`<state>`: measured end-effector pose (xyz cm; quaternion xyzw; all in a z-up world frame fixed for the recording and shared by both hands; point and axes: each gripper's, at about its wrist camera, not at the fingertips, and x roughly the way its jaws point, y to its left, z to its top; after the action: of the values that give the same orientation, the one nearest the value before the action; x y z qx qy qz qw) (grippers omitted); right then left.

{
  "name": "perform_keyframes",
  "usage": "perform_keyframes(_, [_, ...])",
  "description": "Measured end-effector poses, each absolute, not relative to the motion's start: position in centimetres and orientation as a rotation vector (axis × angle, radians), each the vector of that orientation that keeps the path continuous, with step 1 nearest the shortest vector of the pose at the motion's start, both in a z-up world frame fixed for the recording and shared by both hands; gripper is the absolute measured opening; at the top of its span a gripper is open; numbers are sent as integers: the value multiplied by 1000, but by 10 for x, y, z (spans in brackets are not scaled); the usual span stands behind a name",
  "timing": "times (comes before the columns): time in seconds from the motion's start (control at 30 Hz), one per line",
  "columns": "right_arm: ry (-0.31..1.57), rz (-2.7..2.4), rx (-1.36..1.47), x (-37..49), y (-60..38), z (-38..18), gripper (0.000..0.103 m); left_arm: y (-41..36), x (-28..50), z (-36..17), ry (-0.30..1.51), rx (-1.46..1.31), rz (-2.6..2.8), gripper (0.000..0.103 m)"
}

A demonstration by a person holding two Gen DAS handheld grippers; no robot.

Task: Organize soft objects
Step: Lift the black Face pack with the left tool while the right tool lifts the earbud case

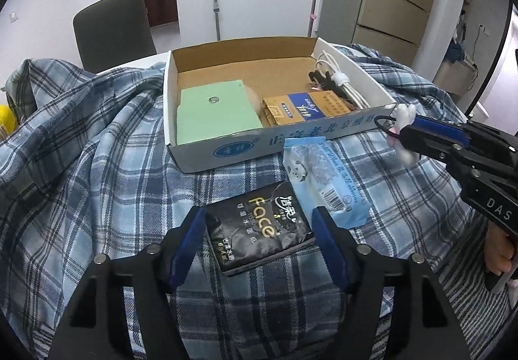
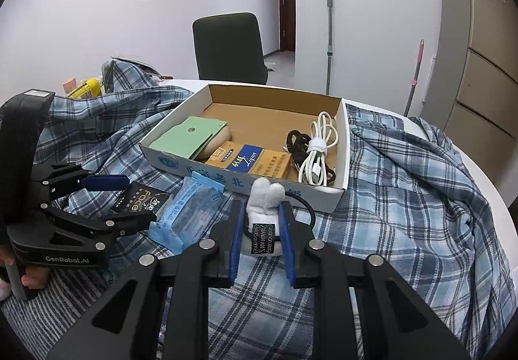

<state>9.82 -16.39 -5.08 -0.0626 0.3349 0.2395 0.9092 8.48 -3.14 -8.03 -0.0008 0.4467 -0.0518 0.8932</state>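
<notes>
Progress looks partial, judged from how things lie: the cardboard box [image 2: 342, 146] at the far middle of the table [image 2: 479, 165] already holds a green pouch [image 2: 184, 136], a yellow-and-blue packet [image 2: 249, 157], a coiled white cable [image 2: 319, 149] and something dark beside it, too small to name. Three soft things are still outside. The right tongs [image 2: 260, 232] are narrowed onto a small white plush charm [image 2: 267, 198] with a black loop and tag, held just near the box's front wall, above the plaid cloth [image 2: 404, 198]. The left tongs [image 1: 259, 240] stand wide around a black tissue pack [image 1: 259, 225] lying on the cloth; whether the pads touch it I cannot tell, though it appears not yet gripped. A blue wipes pack [image 1: 320, 178] lies just right of the black pack, its far end against the box's front. What is left, I judge, is getting the charm, then both packs, into the box's bare far half.
</notes>
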Motion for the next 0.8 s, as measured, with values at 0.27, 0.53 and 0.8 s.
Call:
perform_keyframes(0.27, [696,495,-129,99,-163,-52,21,-29,87,-84,953,0,-81,73])
perform_keyframes(0.53, [702,496,-129,99,-163,-52,21,-40,83,-83,947,29,-154,73])
perform_keyframes(0.8, [705,495,-131,99,-162,-53,21,-42,88,-88,975,45,-134,73])
